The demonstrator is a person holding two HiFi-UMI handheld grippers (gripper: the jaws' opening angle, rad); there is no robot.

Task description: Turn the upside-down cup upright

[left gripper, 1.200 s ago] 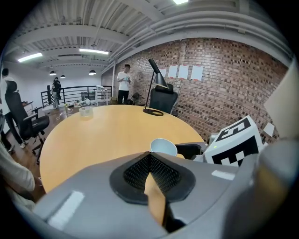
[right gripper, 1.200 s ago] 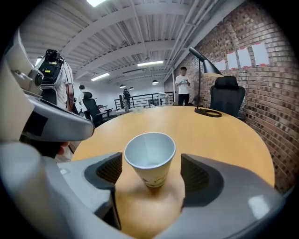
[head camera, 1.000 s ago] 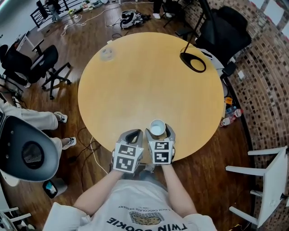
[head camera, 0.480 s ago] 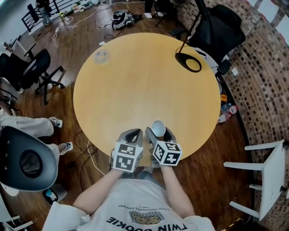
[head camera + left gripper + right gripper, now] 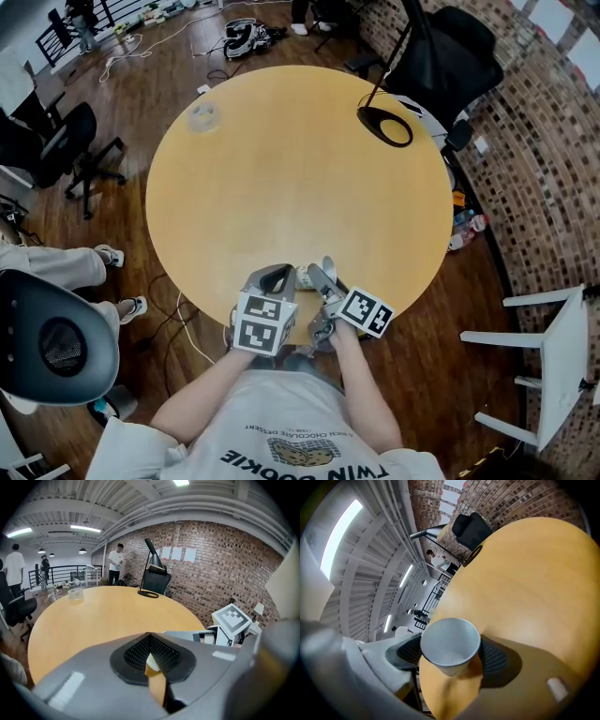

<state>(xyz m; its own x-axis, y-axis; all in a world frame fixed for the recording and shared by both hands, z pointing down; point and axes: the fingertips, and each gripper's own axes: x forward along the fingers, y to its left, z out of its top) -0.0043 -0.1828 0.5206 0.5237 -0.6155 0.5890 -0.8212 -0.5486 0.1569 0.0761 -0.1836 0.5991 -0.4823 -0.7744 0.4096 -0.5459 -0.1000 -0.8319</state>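
Note:
A white paper cup (image 5: 450, 641) is clamped between the black pads (image 5: 493, 655) of my right gripper (image 5: 451, 654), which is shut on its wall. In the right gripper view the cup's open mouth faces the camera. In the head view the cup (image 5: 304, 277) lies tilted on its side just above the near edge of the round wooden table (image 5: 281, 178), and the right gripper (image 5: 319, 275) is rolled over, its marker cube swung out to the right. My left gripper (image 5: 272, 280) sits right beside it on the left, shut on nothing (image 5: 150, 651).
A black lamp base (image 5: 384, 127) rests on the table's far right. A clear round container (image 5: 202, 115) stands at the far left. Black office chairs (image 5: 66, 141) and a seated person's feet are to the left. A white chair (image 5: 553, 347) is at the right.
The right gripper has rolled clockwise with the cup in it, and the cup has gone from bottom-up to tilted on its side. The left gripper has stayed in place.

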